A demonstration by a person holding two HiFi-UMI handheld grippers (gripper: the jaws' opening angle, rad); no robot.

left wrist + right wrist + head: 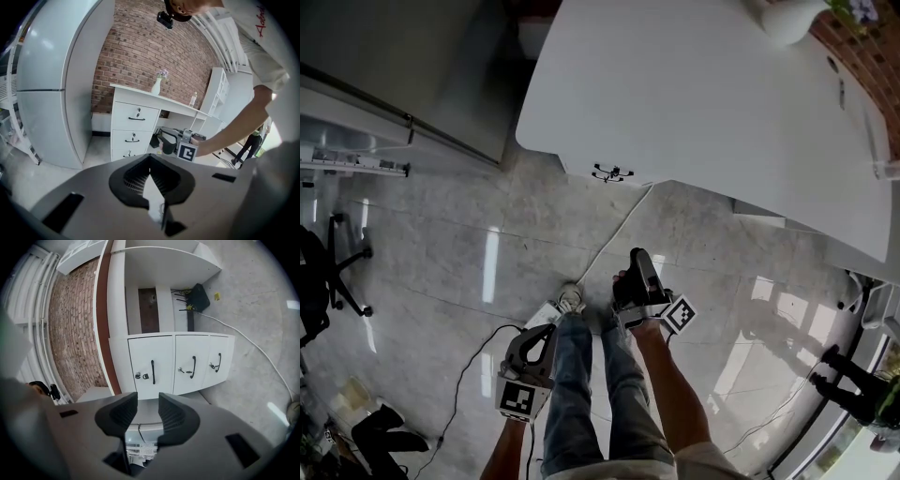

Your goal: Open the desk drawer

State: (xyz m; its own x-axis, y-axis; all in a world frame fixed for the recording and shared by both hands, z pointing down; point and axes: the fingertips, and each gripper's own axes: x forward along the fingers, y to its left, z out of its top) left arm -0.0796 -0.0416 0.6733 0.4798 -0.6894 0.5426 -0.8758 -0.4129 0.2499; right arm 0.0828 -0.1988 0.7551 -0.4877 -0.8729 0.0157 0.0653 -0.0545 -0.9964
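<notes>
All three desk drawers (161, 357) shut, untouched. Right gripper (142, 411) fingers apart, empty, facing handles (152, 371). Left gripper (151, 180) fingers together.

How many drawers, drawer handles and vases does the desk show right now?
Drawers: 3
Drawer handles: 3
Vases: 1
Total: 7
</notes>
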